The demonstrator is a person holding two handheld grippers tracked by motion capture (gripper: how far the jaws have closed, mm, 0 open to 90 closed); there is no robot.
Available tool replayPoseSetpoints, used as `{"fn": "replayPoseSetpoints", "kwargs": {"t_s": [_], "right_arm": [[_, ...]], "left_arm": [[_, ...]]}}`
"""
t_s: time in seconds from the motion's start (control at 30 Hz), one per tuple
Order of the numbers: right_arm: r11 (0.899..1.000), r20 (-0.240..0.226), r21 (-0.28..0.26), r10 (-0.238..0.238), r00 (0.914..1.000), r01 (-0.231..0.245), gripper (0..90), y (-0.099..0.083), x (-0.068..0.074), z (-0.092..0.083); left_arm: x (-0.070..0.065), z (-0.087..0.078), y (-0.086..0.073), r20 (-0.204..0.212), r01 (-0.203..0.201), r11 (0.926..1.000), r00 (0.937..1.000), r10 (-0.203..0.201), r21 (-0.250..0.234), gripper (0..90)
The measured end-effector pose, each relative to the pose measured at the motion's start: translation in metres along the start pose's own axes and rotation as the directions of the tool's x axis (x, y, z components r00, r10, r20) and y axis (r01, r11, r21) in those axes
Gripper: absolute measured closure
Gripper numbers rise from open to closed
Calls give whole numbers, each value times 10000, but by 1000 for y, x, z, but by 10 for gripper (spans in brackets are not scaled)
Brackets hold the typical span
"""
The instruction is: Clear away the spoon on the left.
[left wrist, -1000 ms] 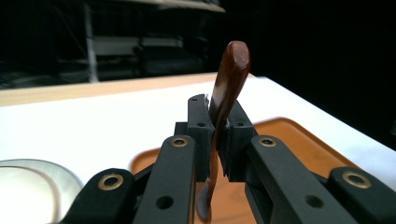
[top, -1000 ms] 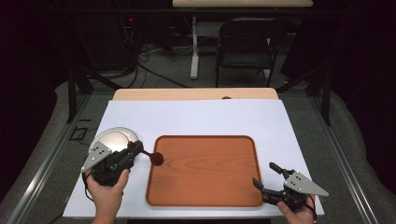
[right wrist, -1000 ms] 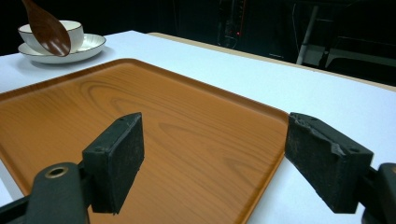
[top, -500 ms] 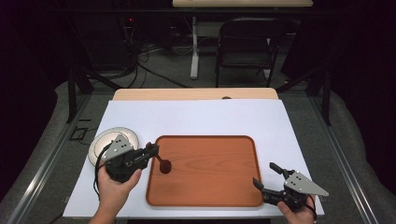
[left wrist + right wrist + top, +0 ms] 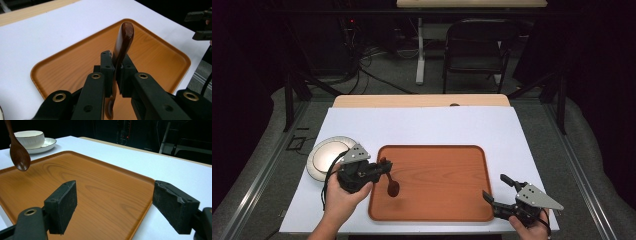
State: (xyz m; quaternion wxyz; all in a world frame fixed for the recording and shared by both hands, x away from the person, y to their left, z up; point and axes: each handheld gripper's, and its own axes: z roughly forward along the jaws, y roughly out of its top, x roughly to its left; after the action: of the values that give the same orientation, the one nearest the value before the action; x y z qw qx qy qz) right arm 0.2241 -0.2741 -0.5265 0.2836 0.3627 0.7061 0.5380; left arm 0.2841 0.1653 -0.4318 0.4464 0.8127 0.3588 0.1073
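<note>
Over the left part of the brown wood-grain tray (image 5: 437, 182), the left gripper (image 5: 385, 166) holds a dark brown wooden spoon (image 5: 391, 183), its jaws clamped on the handle. From the high view the spoon hangs with its bowl pointing down and toward the person, the handle running up into the jaws; the bowl hovers just above the tray floor, and I cannot tell whether it touches. In the left gripper view the spoon (image 5: 123, 41) stands between the black pads, its glossy handle end rising past them against the tray (image 5: 160, 47). The spoon looks smooth and lacquered, reddish-brown, with a rounded oval bowl, as the right gripper view shows at upper left (image 5: 18, 155).

The relation that matters, as I judge it, is that the spoon's long axis stands steep and must tip flat for it to be laid along the tray; the tray surface lies straight below the bowl, so the left hand is plainly the nearer one.

Behind the left hand, on the white table top (image 5: 432, 125), sits a cream ribbed cup on its saucer (image 5: 328, 157), well apart from the spoon. The right gripper (image 5: 498, 190) rests at the tray's near right corner, jaws spread wide with nothing between them.
</note>
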Motion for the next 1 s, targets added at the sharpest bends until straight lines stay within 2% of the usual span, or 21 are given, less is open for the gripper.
{"fn": "replayPoseSetpoints", "kwargs": {"t_s": [0.4, 0.63, 0.77, 0.93, 1.0], "right_arm": [[10000, 5, 1, 12, 10000, -12, 193, 0, 0, 0], [10000, 5, 0, 1, 10000, -1, 193, 0, 0, 0], [10000, 10, -3, -15, 10000, 15, 193, 0, 0, 0], [10000, 21, -15, 18, 10000, -18, 194, 0, 0, 0], [10000, 22, -22, 4, 10000, -4, 194, 0, 0, -1]], "left_arm": [[5, 11, 0, 344, 155, 9973, 9992, -180, 722, 842], [12, 21, -1, 560, 518, 9943, 9968, -572, 937, 842], [19, 27, -1, 797, 811, 9915, 9928, -894, 1016, 843], [28, 36, 1, 579, 1090, 9886, 9916, -1155, 1038, 833], [32, 40, 2, 483, 1357, 9852, 9888, -1413, 1051, 828]]}}
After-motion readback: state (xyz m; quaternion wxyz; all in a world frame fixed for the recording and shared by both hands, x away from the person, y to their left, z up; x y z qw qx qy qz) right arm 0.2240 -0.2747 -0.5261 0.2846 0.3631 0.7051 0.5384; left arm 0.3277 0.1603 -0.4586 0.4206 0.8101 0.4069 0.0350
